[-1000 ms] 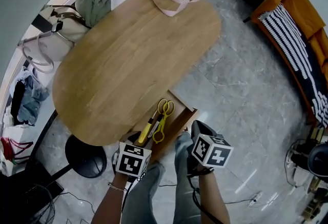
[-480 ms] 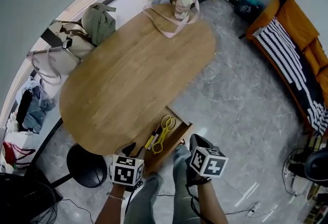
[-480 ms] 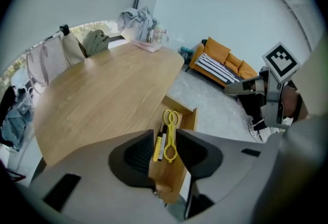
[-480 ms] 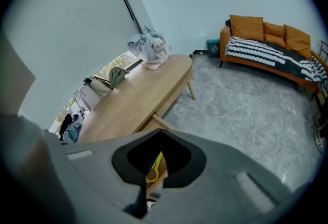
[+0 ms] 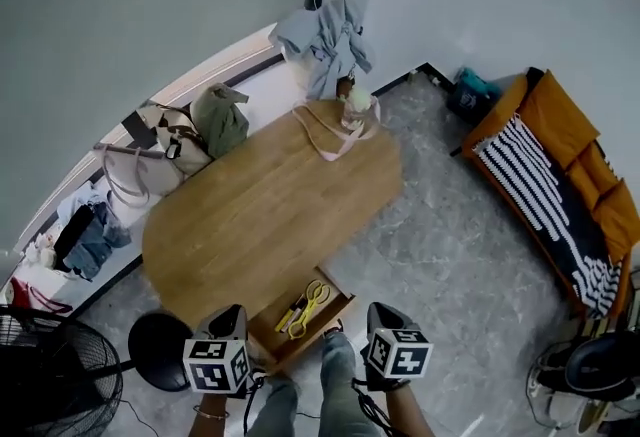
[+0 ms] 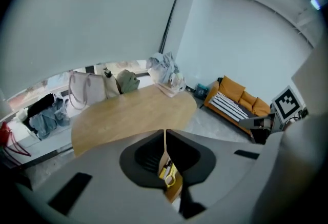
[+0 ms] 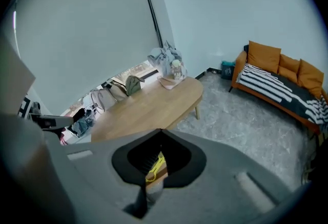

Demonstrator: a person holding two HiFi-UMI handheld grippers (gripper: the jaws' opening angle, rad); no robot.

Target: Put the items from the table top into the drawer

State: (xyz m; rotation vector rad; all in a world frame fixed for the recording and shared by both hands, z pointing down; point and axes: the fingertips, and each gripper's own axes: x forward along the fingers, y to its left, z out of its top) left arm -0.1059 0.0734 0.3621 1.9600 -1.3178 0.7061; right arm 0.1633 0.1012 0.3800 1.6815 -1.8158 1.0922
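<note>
**Yellow scissors** point(image 5: 314, 296): lying inside the open drawer point(image 5: 268, 333), handles toward the table, on the side nearer the right tongs.

**Slim yellow-and-black stick** point(image 5: 291, 310): kind not clear; in the same drawer, just beside the scissors on their left.

**Drawer:** wooden, pulled out from the near edge of the table point(image 5: 265, 215), directly ahead of the person's legs point(image 5: 300, 405).

**Left tongs** point(image 6: 165, 140): the jaws have just been closing and now meet tip to tip, nothing between them. They are held above the drawer and apart from it; the scissors show through the hollow behind the tips.

**Right tongs** point(image 7: 159, 136): jaws together at the tips, nothing held. They are raised clear of the drawer, level with the left pair in the head view.

**Table:** oval, light wood. Most of the top is bare. At the far end lies a pink strapped bag point(image 5: 335, 130) with a small pale bottle-like object point(image 5: 357, 100) on it.

**Surroundings:**
- Grey-blue garment point(image 5: 325, 45), hanging beyond the far end of the table.
- Green bag point(image 5: 222, 115) and beige handbag point(image 5: 150, 160), on a ledge left of the table.
- Black stool point(image 5: 160, 350), near the table's near-left corner.
- Fan point(image 5: 50, 385), at lower left.
- Orange sofa point(image 5: 590, 195) with a striped throw point(image 5: 545, 200), well apart at right on the grey stone floor point(image 5: 450, 245).
</note>
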